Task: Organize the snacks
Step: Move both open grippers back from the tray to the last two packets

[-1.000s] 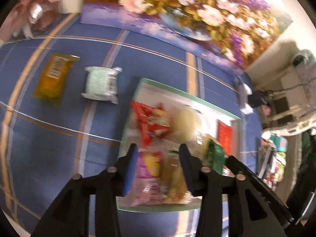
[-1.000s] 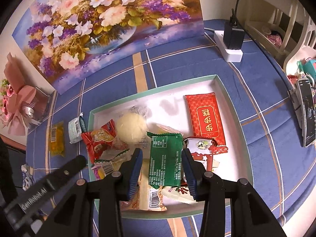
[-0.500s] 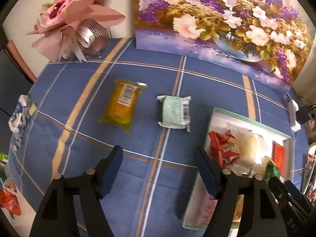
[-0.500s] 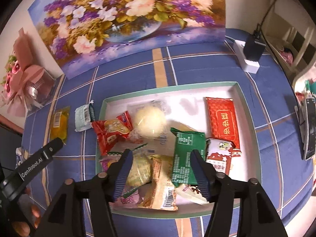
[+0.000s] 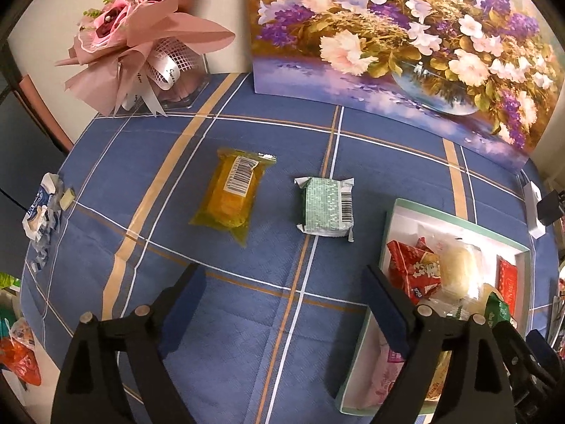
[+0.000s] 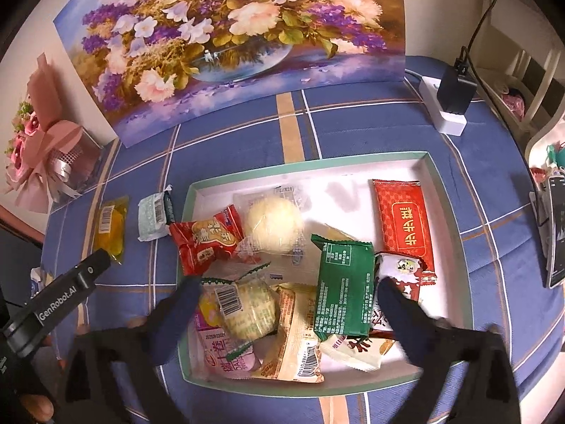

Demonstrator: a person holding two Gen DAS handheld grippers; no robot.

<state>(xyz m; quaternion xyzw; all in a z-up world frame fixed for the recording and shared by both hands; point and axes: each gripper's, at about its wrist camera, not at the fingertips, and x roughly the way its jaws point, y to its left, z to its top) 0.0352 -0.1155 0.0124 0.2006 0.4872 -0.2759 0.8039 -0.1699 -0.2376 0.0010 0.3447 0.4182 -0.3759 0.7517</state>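
Note:
A yellow snack packet [image 5: 231,192] and a pale green snack packet [image 5: 326,206] lie on the blue checked cloth, left of a white tray with a green rim [image 5: 455,219]. Both also show in the right wrist view, yellow packet [image 6: 110,225] and green packet [image 6: 153,215]. The tray [image 6: 434,176] holds several snacks: a red packet [image 6: 402,224], a dark green packet [image 6: 344,289], a round cream bun [image 6: 273,224]. My left gripper [image 5: 282,302] is open and empty, above the cloth short of the two loose packets. My right gripper [image 6: 287,312] is open and empty above the tray's near half.
A flower painting [image 5: 406,35] stands along the back. A pink bouquet [image 5: 141,42] sits back left. A crumpled wrapper [image 5: 42,212] lies at the left table edge. A white power strip with a black charger [image 6: 446,102] sits back right; a phone [image 6: 556,233] lies far right.
My left gripper has swung left from over the tray to over the cloth facing the two loose packets, and its jaws opened wide. My right gripper pulled back a little and opened wider.

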